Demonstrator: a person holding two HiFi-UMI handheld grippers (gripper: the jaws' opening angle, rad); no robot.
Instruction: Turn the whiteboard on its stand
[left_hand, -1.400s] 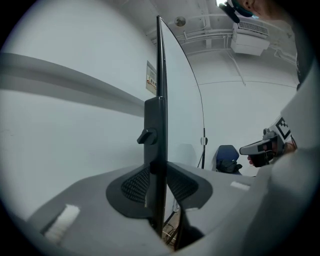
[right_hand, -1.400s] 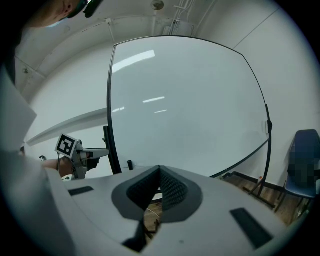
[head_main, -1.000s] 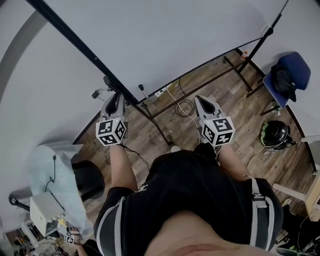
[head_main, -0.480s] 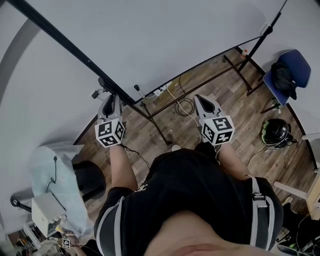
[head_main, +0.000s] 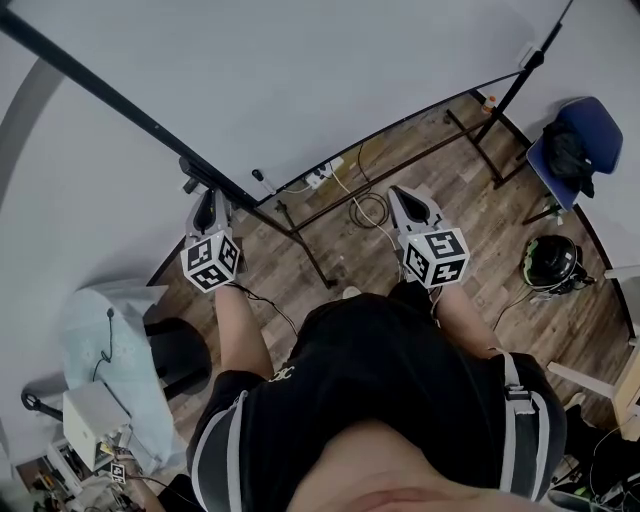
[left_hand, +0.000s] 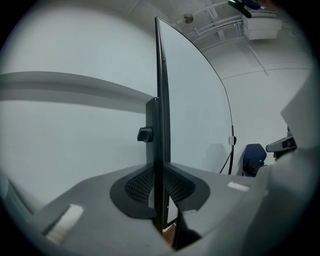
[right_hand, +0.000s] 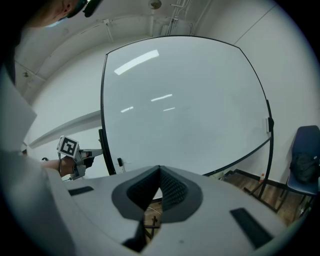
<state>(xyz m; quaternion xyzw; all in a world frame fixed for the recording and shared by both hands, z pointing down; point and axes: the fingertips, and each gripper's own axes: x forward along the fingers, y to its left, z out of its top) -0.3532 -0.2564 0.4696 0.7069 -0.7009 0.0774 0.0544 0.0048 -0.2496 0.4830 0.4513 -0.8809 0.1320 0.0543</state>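
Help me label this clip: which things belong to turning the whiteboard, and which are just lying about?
Job in hand: whiteboard; its stand; left gripper, jaws just closed further on the board's edge; right gripper, empty.
Lying about: blue chair; helmet; power strip; coiled cable.

Office-like workroom, large whiteboard (head_main: 350, 80), blue chair (head_main: 597, 124), loose cables (head_main: 368, 212), wood-plank floor (head_main: 440, 190)

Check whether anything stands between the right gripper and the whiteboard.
Nothing visible does. The right gripper faces the whiteboard across open air. The stand's low bar and a coiled cable sit down near the floor, beneath its line.
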